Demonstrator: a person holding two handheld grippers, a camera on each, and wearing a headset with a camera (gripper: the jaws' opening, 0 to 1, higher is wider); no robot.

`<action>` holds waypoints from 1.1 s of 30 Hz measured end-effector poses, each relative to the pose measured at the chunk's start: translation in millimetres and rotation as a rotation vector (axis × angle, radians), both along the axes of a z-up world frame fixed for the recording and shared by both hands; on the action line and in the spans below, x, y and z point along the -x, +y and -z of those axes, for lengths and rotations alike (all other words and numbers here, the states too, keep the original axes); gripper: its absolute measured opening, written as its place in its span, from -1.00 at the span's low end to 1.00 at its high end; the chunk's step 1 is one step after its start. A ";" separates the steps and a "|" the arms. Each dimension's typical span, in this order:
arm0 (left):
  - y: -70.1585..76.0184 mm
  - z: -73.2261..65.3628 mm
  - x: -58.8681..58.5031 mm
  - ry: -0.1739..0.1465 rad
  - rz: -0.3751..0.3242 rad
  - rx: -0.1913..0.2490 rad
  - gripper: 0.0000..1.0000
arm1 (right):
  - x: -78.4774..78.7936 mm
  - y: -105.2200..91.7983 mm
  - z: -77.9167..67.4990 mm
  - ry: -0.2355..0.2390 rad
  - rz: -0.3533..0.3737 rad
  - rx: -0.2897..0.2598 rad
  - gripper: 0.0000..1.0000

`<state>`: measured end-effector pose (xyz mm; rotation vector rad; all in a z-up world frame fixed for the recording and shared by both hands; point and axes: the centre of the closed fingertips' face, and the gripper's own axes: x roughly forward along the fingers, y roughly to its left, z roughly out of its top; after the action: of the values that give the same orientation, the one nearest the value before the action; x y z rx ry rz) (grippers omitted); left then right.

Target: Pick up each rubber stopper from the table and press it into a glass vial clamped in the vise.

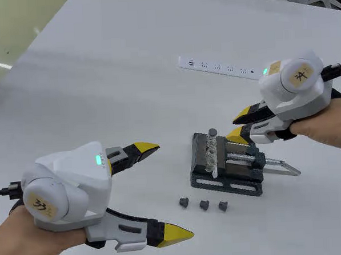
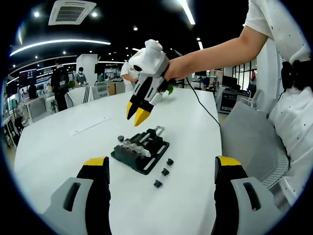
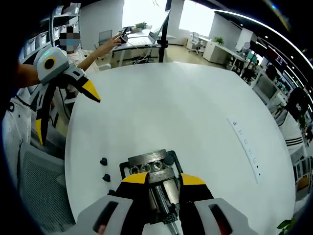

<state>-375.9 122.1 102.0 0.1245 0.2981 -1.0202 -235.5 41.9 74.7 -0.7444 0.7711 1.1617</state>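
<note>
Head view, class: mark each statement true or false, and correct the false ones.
1. Three loose stoppers lie on the table in front of the vise. True.
2. The left gripper is shut on a stopper. False: its jaws are wide open with nothing between them.
3. One vial at the far end of the vial row in the vise already carries a dark fitted stopper. True.
4. The right gripper is over the power strip. False: it is beside the vise, and the strip lies farther back on the table, apart from it.
</note>
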 end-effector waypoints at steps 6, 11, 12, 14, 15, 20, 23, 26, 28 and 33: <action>1.4 0.9 2.0 0.001 0.007 -0.019 0.70 | 11.9 -8.4 -3.3 -0.005 0.030 -0.046 -0.55; 1.9 3.3 2.6 0.004 0.015 -0.037 0.66 | 23.7 -17.6 -9.3 -0.013 0.053 -0.086 -0.49; 2.0 4.3 2.8 0.008 0.016 -0.040 0.64 | 25.4 -19.4 -10.1 -0.014 0.057 -0.092 -0.48; 2.4 6.7 3.2 0.009 0.023 -0.053 0.61 | 30.9 -22.9 -12.5 -0.018 0.066 -0.109 -0.46; 2.5 7.5 3.1 0.011 0.025 -0.056 0.60 | 32.7 -24.8 -13.3 -0.018 0.071 -0.118 -0.44; 4.7 12.3 -0.4 0.018 0.033 -0.073 0.52 | 47.6 -35.1 -15.8 -0.020 0.099 -0.151 -0.38; 5.4 16.6 -2.6 0.028 0.042 -0.087 0.48 | 53.7 -42.8 -16.6 -0.015 0.113 -0.173 -0.33; 4.9 19.5 -4.5 0.032 0.051 -0.098 0.43 | 60.1 -49.5 -18.2 -0.019 0.124 -0.190 -0.29; 4.1 21.7 -5.7 0.038 0.058 -0.104 0.40 | 65.3 -54.0 -19.9 -0.018 0.135 -0.203 -0.27; 1.8 27.4 -7.1 0.041 0.083 -0.130 0.31 | 75.3 -65.7 -20.0 -0.017 0.152 -0.231 -0.21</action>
<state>-368.7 123.9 74.6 0.2356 0.3998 -1.0867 -310.7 -23.8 94.7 -0.4944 0.6544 1.0832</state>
